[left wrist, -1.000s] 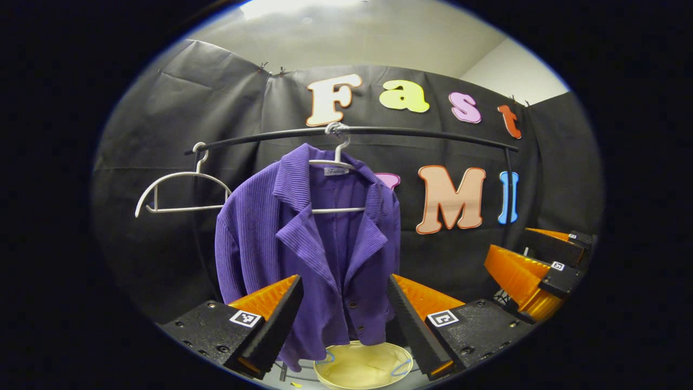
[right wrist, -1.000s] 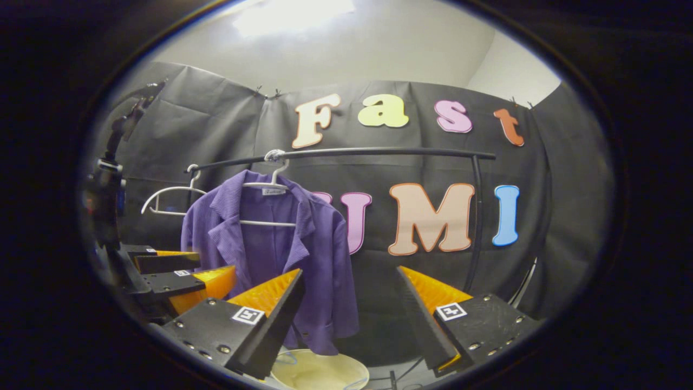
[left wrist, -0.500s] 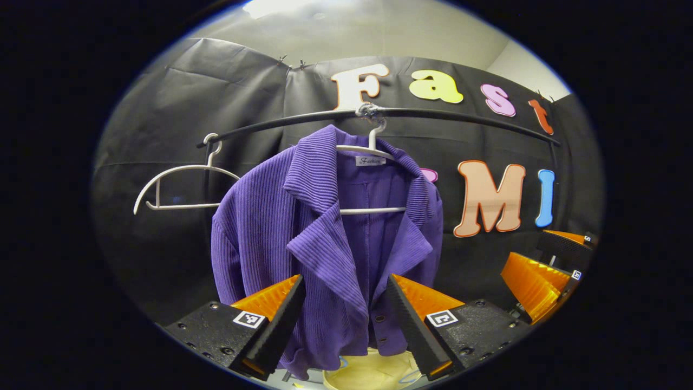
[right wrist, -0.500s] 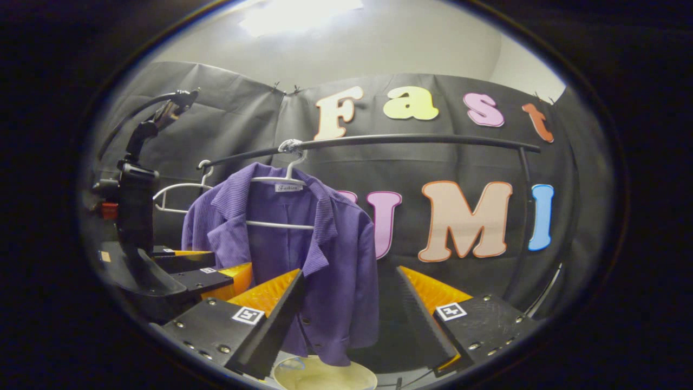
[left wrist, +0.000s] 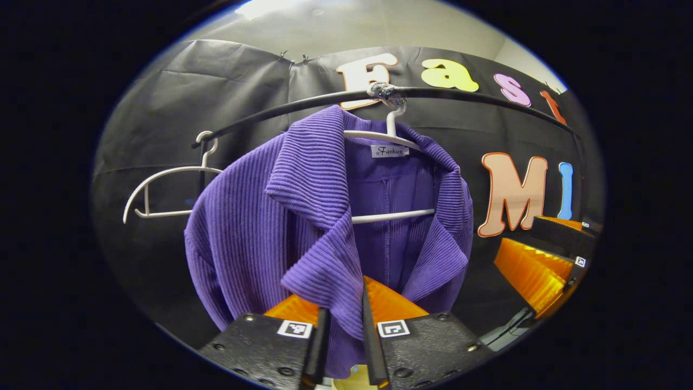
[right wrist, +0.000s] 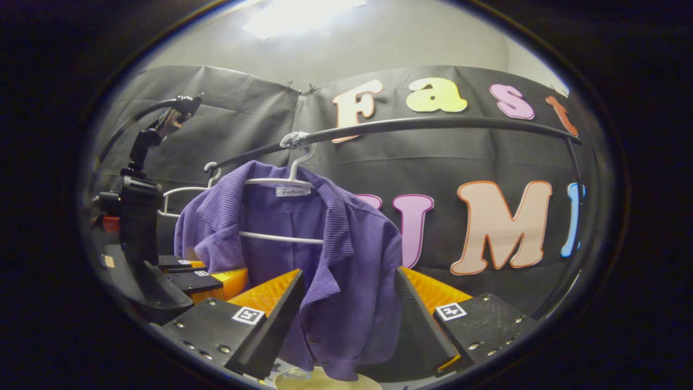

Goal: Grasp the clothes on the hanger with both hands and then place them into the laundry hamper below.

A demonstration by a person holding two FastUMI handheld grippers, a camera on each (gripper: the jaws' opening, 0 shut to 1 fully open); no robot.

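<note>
A purple ribbed jacket (left wrist: 254, 227) hangs on a white hanger (left wrist: 391, 135) from a black rail (left wrist: 476, 96). My left gripper (left wrist: 344, 317) is shut on the jacket's left lapel, and the fabric fills the narrow gap between its fingers. In the right gripper view the jacket (right wrist: 357, 260) hangs straight ahead. My right gripper (right wrist: 349, 279) is open, with the jacket's right front panel between its fingers, apart from both pads. The left gripper (right wrist: 208, 279) sits at that view's left, against the jacket. A sliver of the cream hamper (right wrist: 325, 382) shows below the hem.
An empty white hanger (left wrist: 162, 179) hangs at the rail's left end. The right gripper's orange fingers (left wrist: 533, 271) stand to the right of the jacket. The rail's upright post (right wrist: 576, 162) curves down at the far right. The black cloth wall is close behind.
Both grippers have moved closer to the jacket. The left gripper has shut on the lapel. The right gripper stays open, and the jacket's front now lies between its fingers.
</note>
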